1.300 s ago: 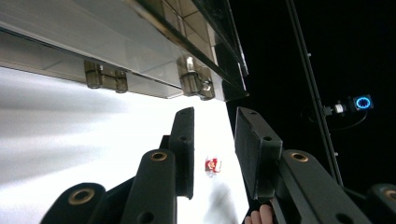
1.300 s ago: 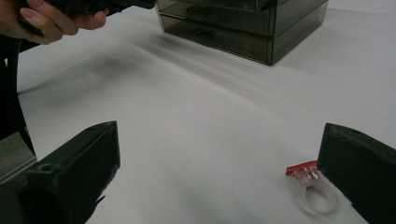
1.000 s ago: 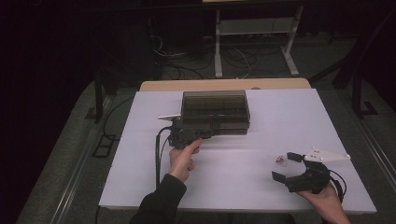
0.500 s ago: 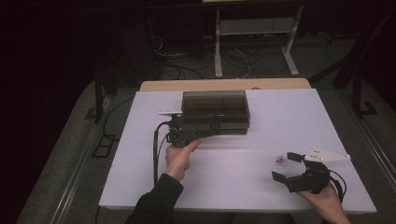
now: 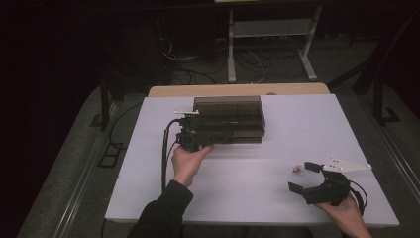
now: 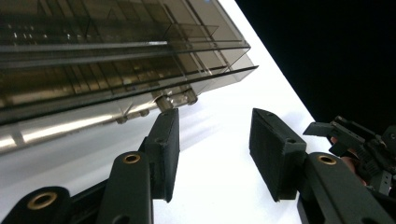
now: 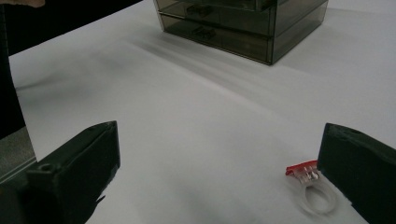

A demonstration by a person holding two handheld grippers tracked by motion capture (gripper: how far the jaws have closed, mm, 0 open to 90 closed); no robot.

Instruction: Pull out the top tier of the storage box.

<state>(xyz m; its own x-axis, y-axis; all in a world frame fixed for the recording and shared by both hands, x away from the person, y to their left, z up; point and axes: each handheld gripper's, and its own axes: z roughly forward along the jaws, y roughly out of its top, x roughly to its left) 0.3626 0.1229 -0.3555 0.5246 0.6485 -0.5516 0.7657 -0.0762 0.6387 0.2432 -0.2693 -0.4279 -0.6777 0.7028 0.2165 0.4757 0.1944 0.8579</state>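
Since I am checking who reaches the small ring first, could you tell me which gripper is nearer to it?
The right. The right gripper sits open just beside the clear ring, whose red top lies by one jaw, untouched. The left gripper is far across the table, at the smoky drawer box.

The drawer box [image 5: 228, 119] was smoky brown-grey and see-through, with paler glints along its edges [image 6: 116, 70]. The table [image 5: 247, 198] under it was plain white, without pattern, and a light wooden strip [image 5: 237, 90] showed at its far edge. The left tongs [image 6: 212, 154] were matt black with brass-coloured rivets; the right tongs [image 5: 306, 177] were black too, topped by a pale grey plate [image 5: 346, 164]. The ring [image 7: 313, 189] was clear plastic with a red top. The sleeve [image 5: 161, 215] was dark.
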